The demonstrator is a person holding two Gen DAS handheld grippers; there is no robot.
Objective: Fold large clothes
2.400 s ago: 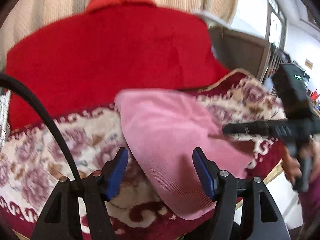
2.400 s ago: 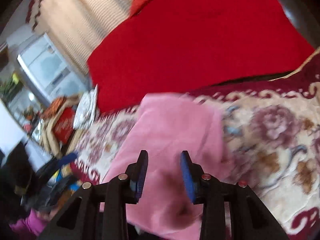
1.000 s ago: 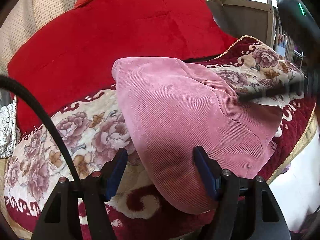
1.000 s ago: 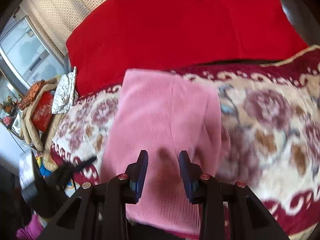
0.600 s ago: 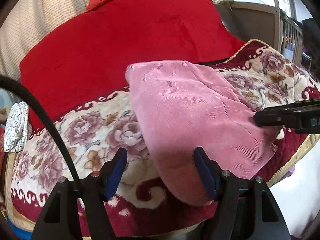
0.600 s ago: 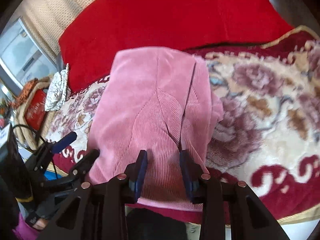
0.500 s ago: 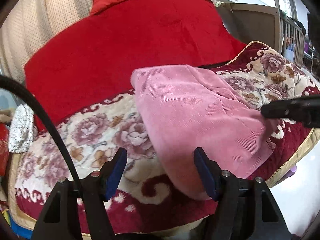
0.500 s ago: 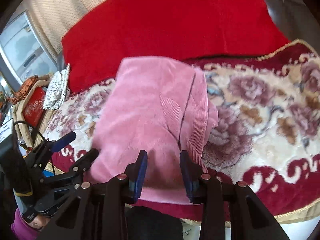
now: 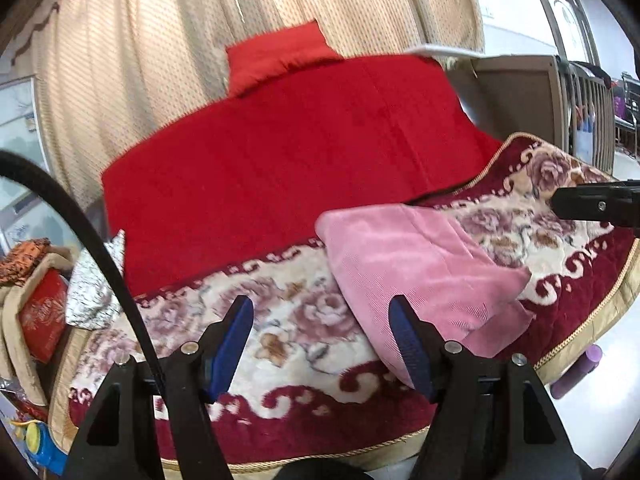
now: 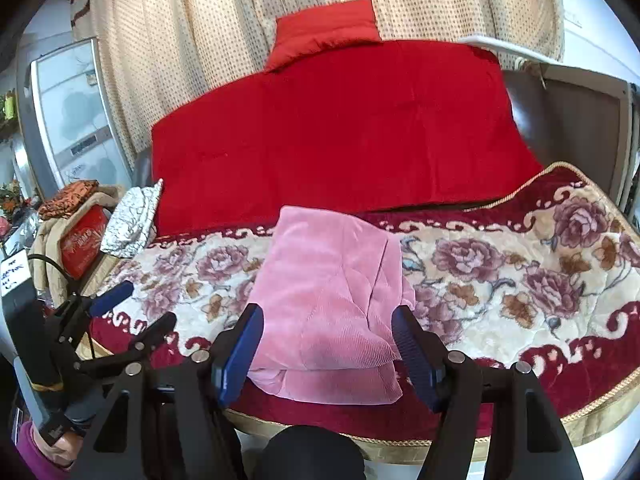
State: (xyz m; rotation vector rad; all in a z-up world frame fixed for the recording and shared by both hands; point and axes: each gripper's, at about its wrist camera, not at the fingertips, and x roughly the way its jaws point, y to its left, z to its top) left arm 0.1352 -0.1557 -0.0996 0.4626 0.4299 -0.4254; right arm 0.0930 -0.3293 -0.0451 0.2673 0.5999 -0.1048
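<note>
Both claws stood wide and held nothing, clear of the folded pink corduroy garment (image 10: 328, 296).

The right claw (image 10: 328, 354) hovered just short of the garment's near edge; the left claw (image 9: 322, 344) hung beside the garment, over the floral red-and-cream bed blanket (image 9: 280, 320). The garment lay folded on that blanket near its front border, with a red quilt (image 10: 340, 128) spread behind it and a beige dotted curtain (image 10: 208, 20) beyond.

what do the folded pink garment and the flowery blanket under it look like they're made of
Pink garment: likely corduroy or a ribbed velour, given its fine parallel ribs and soft matte sheen. Floral blanket: seemingly a plush fleece or mink-style pile, fuzzy with blurred printed roses and a gold corded edge.
</note>
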